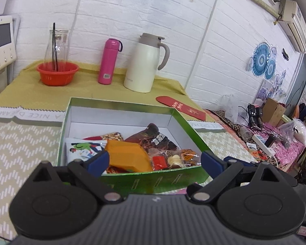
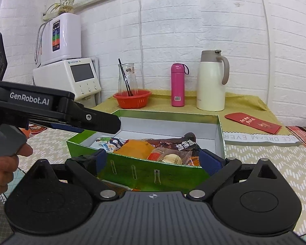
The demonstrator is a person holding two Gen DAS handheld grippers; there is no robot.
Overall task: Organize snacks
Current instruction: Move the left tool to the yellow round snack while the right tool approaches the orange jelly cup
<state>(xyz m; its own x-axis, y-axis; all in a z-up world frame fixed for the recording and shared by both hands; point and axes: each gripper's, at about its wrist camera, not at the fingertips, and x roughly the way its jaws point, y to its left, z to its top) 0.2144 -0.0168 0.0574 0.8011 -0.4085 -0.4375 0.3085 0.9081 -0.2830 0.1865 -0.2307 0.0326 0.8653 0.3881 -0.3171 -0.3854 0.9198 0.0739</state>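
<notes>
nearest the lens in the left wrist view, the left tongs stand wide with nothing between their blue pads, their tips level with the near wall of the green cardboard box with a white inside. the right tongs are spread wide as well and grip nothing; their pads sit just before the same box's near wall.

the box rests on the tabletop, on a beige cloth with a white zigzag pattern. snacks fill its near half: an orange packet in the middle, a white packet with a cartoon figure at its 9 o'clock, a dark brown wrapped snack at its 1 o'clock and small clear-wrapped sweets at its 3 o'clock. the far half of the box shows bare white floor.

beyond the box, at 12 o'clock, a red plastic basket holding a glass carafe, a pink flask and a cream thermal jug stand in a row on a mustard cloth by the white brick wall. a red envelope lies at the box's 2 o'clock.

in the right wrist view a person's hand grips the left tool's handle at 9 o'clock.
</notes>
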